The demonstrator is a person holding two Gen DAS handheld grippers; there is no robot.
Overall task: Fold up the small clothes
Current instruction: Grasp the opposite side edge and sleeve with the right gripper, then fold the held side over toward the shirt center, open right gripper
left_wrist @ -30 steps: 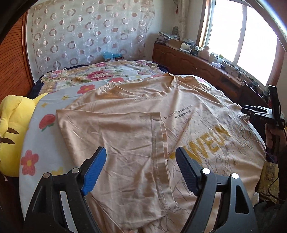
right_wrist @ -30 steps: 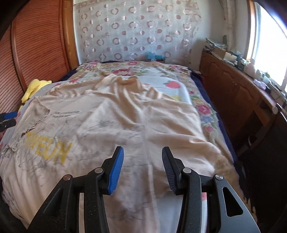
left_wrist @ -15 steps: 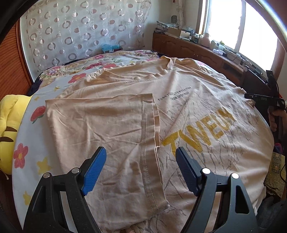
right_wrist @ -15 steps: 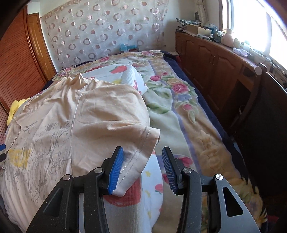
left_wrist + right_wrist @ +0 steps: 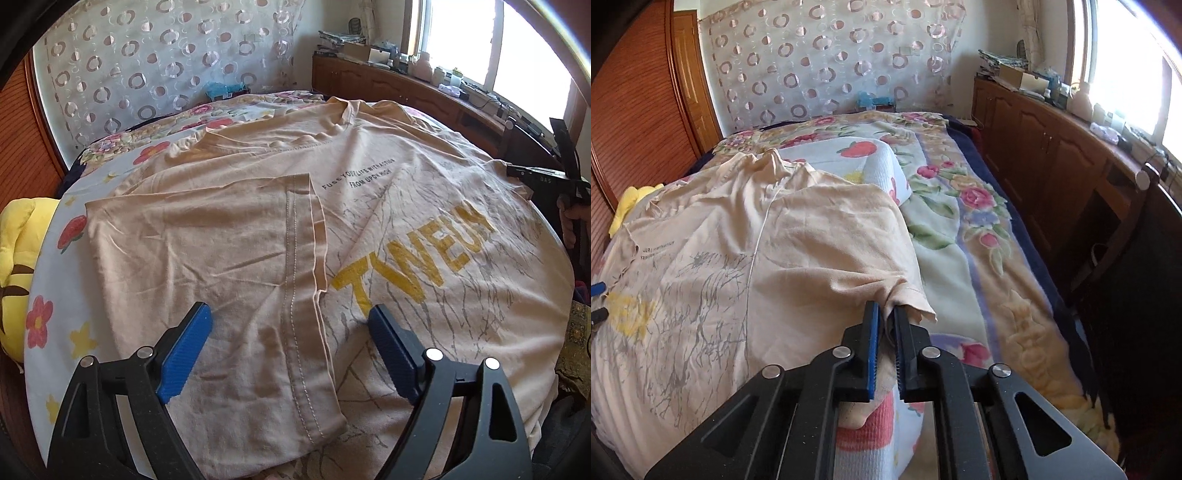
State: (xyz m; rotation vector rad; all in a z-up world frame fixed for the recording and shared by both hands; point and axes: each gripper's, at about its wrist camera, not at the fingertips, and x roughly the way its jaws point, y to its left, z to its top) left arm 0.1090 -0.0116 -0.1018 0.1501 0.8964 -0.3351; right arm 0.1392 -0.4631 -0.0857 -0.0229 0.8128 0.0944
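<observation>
One beige T-shirt (image 5: 369,206) on floral bed (image 5: 979,236), yellow plush (image 5: 18,258) beside; right gripper (image 5: 886,321) pinching sleeve, left gripper (image 5: 288,328) spread wide

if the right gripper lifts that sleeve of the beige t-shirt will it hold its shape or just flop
Probably flop: the beige t-shirt bunches and droops where the right gripper pinches its sleeve. It looks thin and light, wrinkling over the bed. Most likely the body drags along behind.
</observation>
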